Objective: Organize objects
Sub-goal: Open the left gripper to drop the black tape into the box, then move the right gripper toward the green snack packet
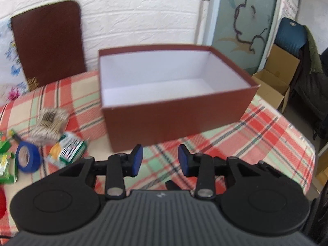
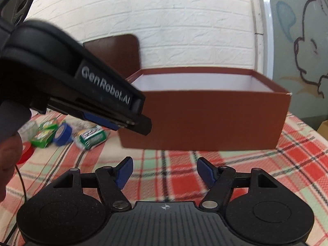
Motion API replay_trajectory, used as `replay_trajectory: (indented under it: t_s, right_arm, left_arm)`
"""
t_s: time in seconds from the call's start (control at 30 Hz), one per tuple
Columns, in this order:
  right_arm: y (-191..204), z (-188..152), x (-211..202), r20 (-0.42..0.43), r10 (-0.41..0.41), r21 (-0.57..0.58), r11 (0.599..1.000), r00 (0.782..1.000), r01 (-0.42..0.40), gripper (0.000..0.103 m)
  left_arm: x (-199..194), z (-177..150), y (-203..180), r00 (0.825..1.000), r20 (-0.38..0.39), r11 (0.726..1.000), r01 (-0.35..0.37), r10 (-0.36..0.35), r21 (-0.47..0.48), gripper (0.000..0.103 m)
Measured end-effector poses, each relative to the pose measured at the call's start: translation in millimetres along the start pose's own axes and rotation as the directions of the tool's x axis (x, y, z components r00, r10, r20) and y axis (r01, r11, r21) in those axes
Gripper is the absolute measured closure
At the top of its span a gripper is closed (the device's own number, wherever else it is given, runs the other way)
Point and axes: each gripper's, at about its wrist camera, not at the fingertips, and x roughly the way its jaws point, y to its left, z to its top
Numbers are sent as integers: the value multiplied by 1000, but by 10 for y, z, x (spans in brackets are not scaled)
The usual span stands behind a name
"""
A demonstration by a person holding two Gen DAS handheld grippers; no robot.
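Note:
An open brown box [image 1: 174, 121] with a bare white inside stands on the plaid tablecloth [image 1: 256, 139]. My left gripper [image 1: 160, 160] hovers just in front of it, open, with nothing between its blue pads. Loose items lie to the left: a blue tape roll [image 1: 27, 157], a green-and-white packet [image 1: 69, 149] and a striped bundle [image 1: 49, 125]. In the right wrist view my right gripper [image 2: 165, 173] is open and empty before the box [image 2: 205, 119]. The left gripper [image 2: 131, 121] crosses that view from the left, above the tape roll [image 2: 62, 133] and packet [image 2: 92, 137].
The brown lid [image 1: 49, 41] leans against the white brick wall behind the table. Green packs [image 1: 6, 164] and a red object [image 1: 2, 203] lie at the far left. Off the table's right edge stand a cardboard carton [image 1: 274, 82] and a blue chair [image 1: 291, 34].

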Motion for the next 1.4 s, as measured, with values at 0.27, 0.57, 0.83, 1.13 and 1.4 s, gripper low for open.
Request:
replay_trajectory:
  t_s: [0.27, 0.57, 0.83, 1.13, 1.4]
  right_arm:
    - [314, -86, 32, -66, 43, -77, 996, 997, -48, 34]
    - [684, -183, 112, -125, 93, -185, 976, 988, -115, 37]
    - [944, -166, 115, -159, 119, -251, 955, 980, -156, 37]
    - [1096, -83, 302, -166, 134, -260, 950, 977, -175, 37]
    - [1327, 197, 768, -120, 134, -279, 946, 984, -163, 37]
  left_arm:
    - [31, -375, 463, 990, -65, 990, -126, 122, -59, 62]
    - [25, -652, 936, 969, -114, 965, -232, 218, -126, 62]
    - [-63, -783, 1189, 960, -92, 950, -276, 265, -147, 58]
    - [-119, -889, 1409, 946, -54, 932, -325, 320, -159, 51]
    - [-213, -1172, 1727, 924, 89, 918, -351, 372, -184, 43]
